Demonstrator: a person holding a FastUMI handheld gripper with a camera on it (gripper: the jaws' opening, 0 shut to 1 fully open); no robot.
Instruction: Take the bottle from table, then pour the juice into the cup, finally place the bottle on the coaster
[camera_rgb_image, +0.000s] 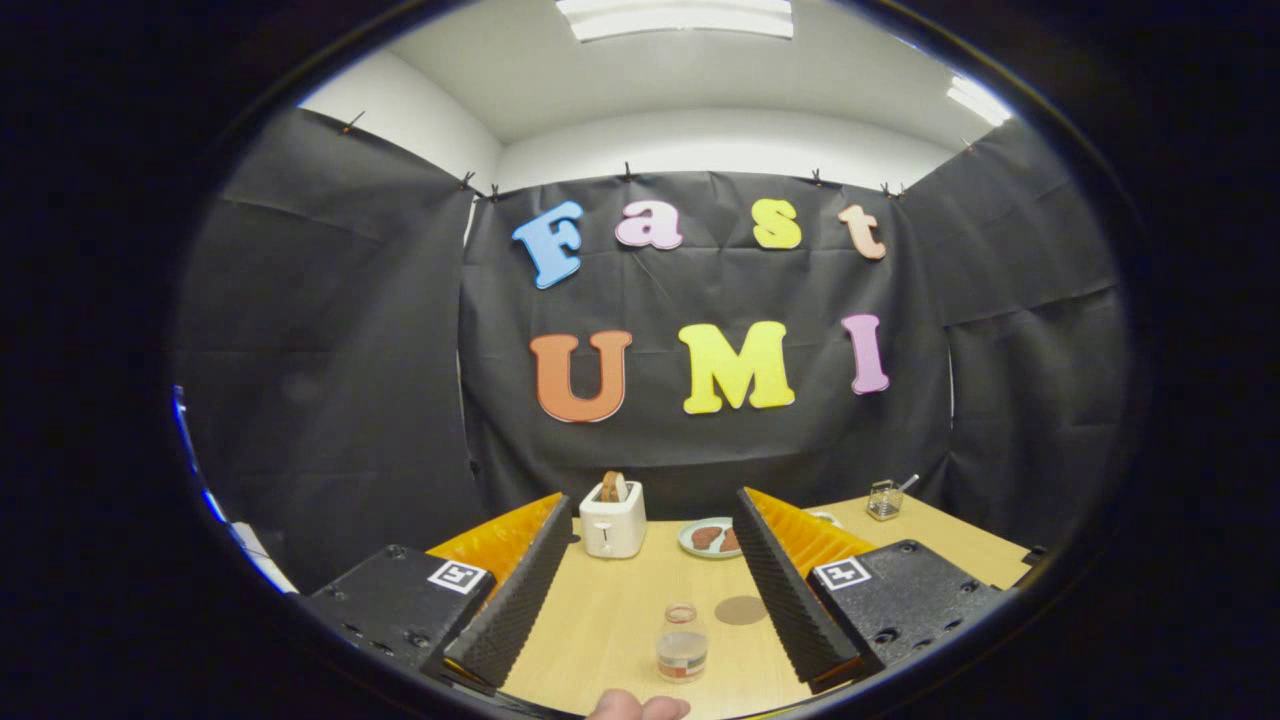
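A small clear bottle (682, 643) with a little liquid at its bottom stands upright on the wooden table (610, 610), low between my two fingers. Just beyond it to the right, close to my right finger, lies a round brown coaster (741, 610). My gripper (654, 497) is open wide, its fingers spread to either side of the bottle and not touching it. A small glass cup (884, 500) with a utensil sticking out of it stands at the far right of the table, beyond my right finger.
A white toaster (613, 522) with a slice of bread in it stands at the back of the table. Beside it sits a plate (690, 540) with brown food. A person's fingertip (637, 707) shows at the near edge.
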